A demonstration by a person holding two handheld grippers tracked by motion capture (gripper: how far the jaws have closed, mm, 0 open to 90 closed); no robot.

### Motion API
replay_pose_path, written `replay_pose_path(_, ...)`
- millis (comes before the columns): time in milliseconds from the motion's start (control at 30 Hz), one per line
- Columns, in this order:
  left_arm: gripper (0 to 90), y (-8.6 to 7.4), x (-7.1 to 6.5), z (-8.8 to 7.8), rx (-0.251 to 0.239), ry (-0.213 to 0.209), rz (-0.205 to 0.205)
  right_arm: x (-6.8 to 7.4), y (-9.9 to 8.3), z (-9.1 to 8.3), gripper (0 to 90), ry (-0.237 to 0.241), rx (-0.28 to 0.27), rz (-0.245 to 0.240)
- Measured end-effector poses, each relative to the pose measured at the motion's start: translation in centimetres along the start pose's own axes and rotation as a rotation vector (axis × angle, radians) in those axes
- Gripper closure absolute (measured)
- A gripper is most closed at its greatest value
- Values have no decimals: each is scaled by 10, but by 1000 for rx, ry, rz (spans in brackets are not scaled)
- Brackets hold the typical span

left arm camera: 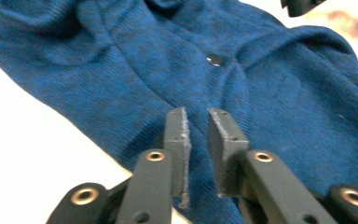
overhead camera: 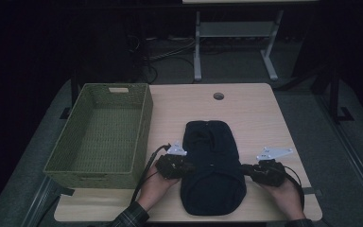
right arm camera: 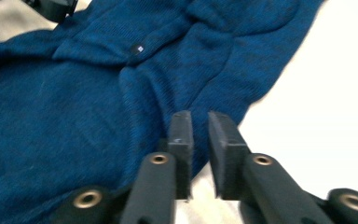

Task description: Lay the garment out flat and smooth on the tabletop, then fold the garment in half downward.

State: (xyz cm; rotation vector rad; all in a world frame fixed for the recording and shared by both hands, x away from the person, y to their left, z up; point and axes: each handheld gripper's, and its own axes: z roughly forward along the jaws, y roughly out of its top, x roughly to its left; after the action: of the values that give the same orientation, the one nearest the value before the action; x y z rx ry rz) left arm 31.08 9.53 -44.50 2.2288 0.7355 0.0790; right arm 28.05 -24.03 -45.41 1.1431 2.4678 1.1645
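A light wooden table (overhead camera: 260, 118) carries a woven green basket (overhead camera: 105, 134) at its left and a folded dark blue garment (overhead camera: 211, 168) near the middle.

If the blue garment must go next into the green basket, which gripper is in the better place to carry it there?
Probably the left gripper. It sits at the garment's edge on the side where the basket stands, so its path is short. The right gripper is at the far edge and would have to cross the cloth.

left tool (left arm camera: 196, 122): black jaws, brass rivets | right tool (right arm camera: 199, 125): same | sleeve (overhead camera: 131, 217): possibly plaid
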Motion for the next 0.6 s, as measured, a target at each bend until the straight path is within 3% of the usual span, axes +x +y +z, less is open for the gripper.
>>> replay_pose_path(267,635,11,16,-5,-29,66,-28,-11,12,3,604,-1,-18,10)
replay_pose_path(600,554,31,40,-13,-55,107,-43,-19,31,10,515,-5,-32,-1)
